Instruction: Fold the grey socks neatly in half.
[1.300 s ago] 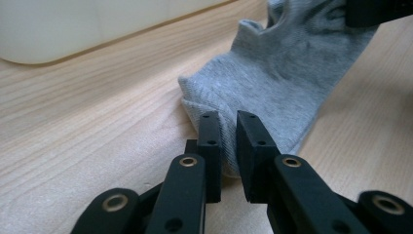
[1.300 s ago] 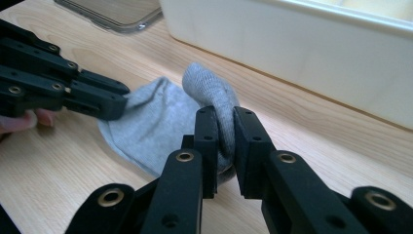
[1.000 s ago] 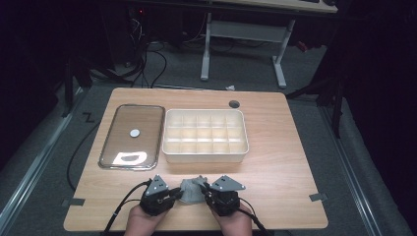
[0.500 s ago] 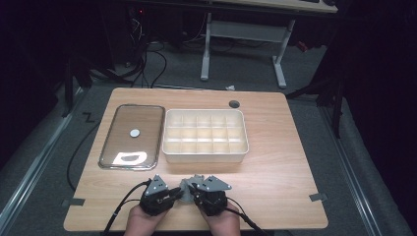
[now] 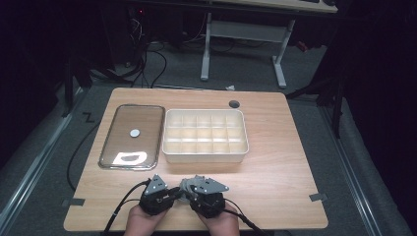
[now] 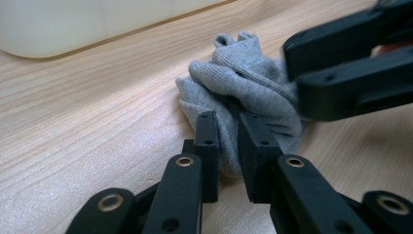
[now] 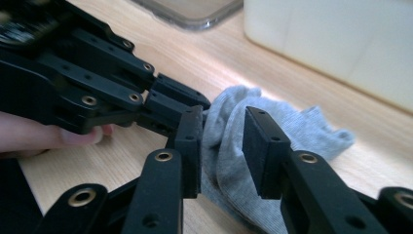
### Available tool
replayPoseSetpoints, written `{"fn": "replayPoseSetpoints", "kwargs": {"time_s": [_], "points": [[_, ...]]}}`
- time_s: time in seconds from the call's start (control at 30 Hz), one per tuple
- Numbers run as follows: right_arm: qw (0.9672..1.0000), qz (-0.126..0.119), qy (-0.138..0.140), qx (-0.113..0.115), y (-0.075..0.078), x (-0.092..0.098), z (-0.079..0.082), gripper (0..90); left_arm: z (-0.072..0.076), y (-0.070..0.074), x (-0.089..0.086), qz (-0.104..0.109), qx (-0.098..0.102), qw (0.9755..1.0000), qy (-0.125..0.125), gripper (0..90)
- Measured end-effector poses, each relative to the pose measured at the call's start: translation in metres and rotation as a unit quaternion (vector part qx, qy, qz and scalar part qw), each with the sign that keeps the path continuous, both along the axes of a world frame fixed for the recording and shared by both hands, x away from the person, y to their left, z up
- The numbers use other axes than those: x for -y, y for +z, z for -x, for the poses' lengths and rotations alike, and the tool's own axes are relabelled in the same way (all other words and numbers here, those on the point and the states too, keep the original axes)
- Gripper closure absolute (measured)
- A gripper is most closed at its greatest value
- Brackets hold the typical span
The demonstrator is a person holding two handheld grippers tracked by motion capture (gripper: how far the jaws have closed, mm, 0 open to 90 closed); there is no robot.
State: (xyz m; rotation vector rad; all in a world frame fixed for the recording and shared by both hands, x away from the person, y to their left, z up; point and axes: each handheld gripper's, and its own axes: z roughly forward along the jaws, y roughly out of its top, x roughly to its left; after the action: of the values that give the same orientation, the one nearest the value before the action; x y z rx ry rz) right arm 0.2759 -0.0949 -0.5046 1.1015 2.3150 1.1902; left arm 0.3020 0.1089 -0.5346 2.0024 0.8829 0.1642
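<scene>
A crumpled grey sock (image 6: 243,92) lies on the wooden counter (image 5: 275,167) near its front edge, bunched between the two tongs. In the high view the sock (image 5: 185,186) shows as a small grey lump just in front of the white compartment box (image 5: 204,135), apart from it, with the left tongs (image 5: 172,194) and the right tongs (image 5: 189,189) meeting over it from either side.

In the left gripper view, the left tongs (image 6: 228,156) are closed narrowly on a fold at the sock's near edge: grey fabric fills the slim gap between the two black jaws and both inner faces press against it. The right tongs (image 6: 350,80) come in from the upper right of that view and overlap the sock's far side.

In the right gripper view, the right tongs (image 7: 221,146) stand with a moderate gap, and the sock (image 7: 272,131) runs up through that gap. The cloth lies against the left jaw; whether the right jaw touches it cannot be told, so it is unclear if they truly pinch it. The left tongs (image 7: 182,109) reach in from the left, their tips at the sock's edge, with a fingertip (image 7: 73,136) of the person's hand behind them.

A clear lid (image 5: 132,136) with a small round knob lies flat on the counter, just left of the box.
</scene>
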Motion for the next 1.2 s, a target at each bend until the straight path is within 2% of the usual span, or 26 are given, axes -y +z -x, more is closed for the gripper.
{"fn": "replayPoseSetpoints", "kwargs": {"time_s": [0.13, 0.33, 0.53, 0.6, 0.7, 0.77, 0.9, 1.07, 1.2], "points": [[0.9999, 0.000, -0.009, 0.014, 0.006, 0.007, 0.003, 70.3, 0.000, 0.000, 0.000, 0.000, 0.000, 1.0000, 0.001, 78.3], [0.9999, 0.015, -0.006, -0.002, -0.005, 0.003, 0.002, 69.4, 0.000, 0.000, 0.000, 0.000, 0.000, 1.0000, 0.002, 77.7], [0.9991, 0.036, -0.012, -0.018, -0.016, 0.000, -0.006, 68.9, -0.001, 0.000, 0.000, 0.000, -0.002, 1.0000, 0.005, 79.4], [0.9988, 0.044, -0.009, -0.016, -0.018, -0.001, -0.007, 73.3, -0.002, 0.000, 0.000, 0.000, -0.005, 1.0000, 0.007, 79.9], [0.9986, 0.049, 0.000, -0.018, -0.019, -0.004, -0.008, 84.9, -0.002, 0.000, 0.000, -0.001, -0.007, 0.9999, 0.007, 81.1], [0.9983, 0.056, 0.008, -0.014, -0.018, -0.007, -0.009, 86.6, -0.003, -0.001, 0.000, 0.000, -0.007, 0.9999, 0.009, 82.0], [0.9985, 0.051, 0.016, -0.012, -0.017, -0.011, -0.010, 86.9, -0.003, -0.001, 0.000, 0.000, -0.008, 0.9999, 0.011, 82.3], [0.9985, 0.046, 0.030, 0.003, -0.011, -0.018, -0.008, 86.9, -0.003, -0.001, -0.001, 0.000, -0.011, 0.9998, 0.013, 82.5], [0.9989, 0.039, 0.025, -0.005, -0.018, -0.014, -0.010, 86.8, -0.004, -0.001, -0.001, 0.002, -0.017, 0.9998, 0.009, 80.7]]}}
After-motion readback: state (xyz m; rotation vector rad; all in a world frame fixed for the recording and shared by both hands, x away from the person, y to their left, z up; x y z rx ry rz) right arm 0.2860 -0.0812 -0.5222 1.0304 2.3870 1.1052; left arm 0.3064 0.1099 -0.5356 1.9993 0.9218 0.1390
